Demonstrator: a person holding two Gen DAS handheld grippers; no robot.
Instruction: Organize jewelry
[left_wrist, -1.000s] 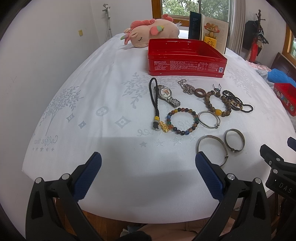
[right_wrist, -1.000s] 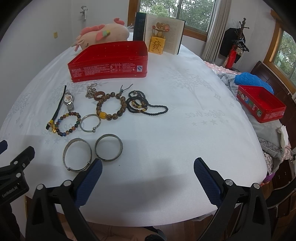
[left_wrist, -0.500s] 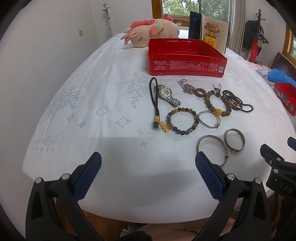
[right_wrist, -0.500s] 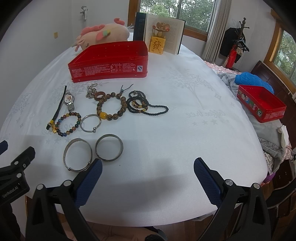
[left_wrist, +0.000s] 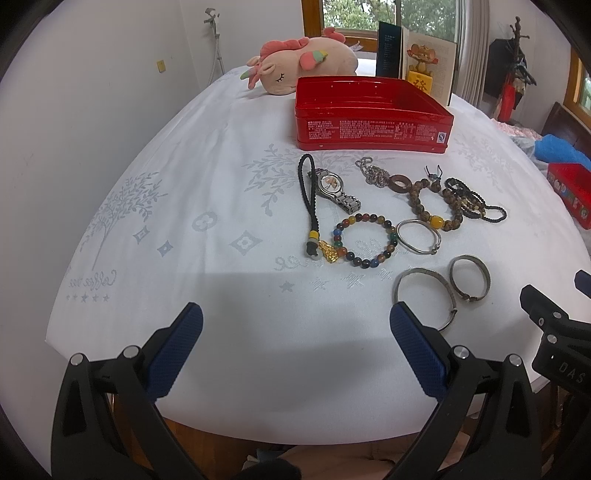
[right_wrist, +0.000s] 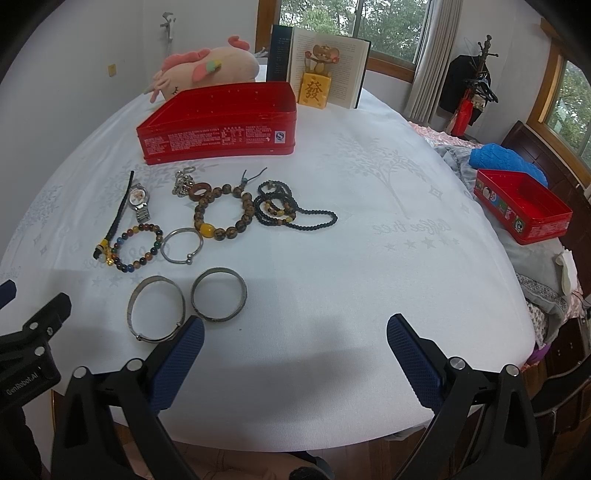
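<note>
Jewelry lies spread on the white tablecloth in front of an open red tin (left_wrist: 373, 110) (right_wrist: 221, 122). There is a wristwatch (left_wrist: 334, 188) (right_wrist: 139, 199), a black cord charm (left_wrist: 312, 210), a multicoloured bead bracelet (left_wrist: 364, 240) (right_wrist: 138, 247), a brown bead bracelet (left_wrist: 436, 205) (right_wrist: 225, 214), black bead strands (left_wrist: 471, 201) (right_wrist: 291, 210), and three silver bangles (left_wrist: 417, 236) (left_wrist: 424, 299) (right_wrist: 218, 295). My left gripper (left_wrist: 295, 325) is open over the near table edge, holding nothing. My right gripper (right_wrist: 295, 332) is open too, its left finger just short of the bangles.
A pink plush toy (left_wrist: 299, 64), an open book (right_wrist: 325, 66) and a yellow figurine block (right_wrist: 314, 90) stand behind the tin. A second, smaller red tin (right_wrist: 524, 206) and a blue cloth (right_wrist: 506, 158) lie off to the right. Each gripper's body shows at the other view's edge.
</note>
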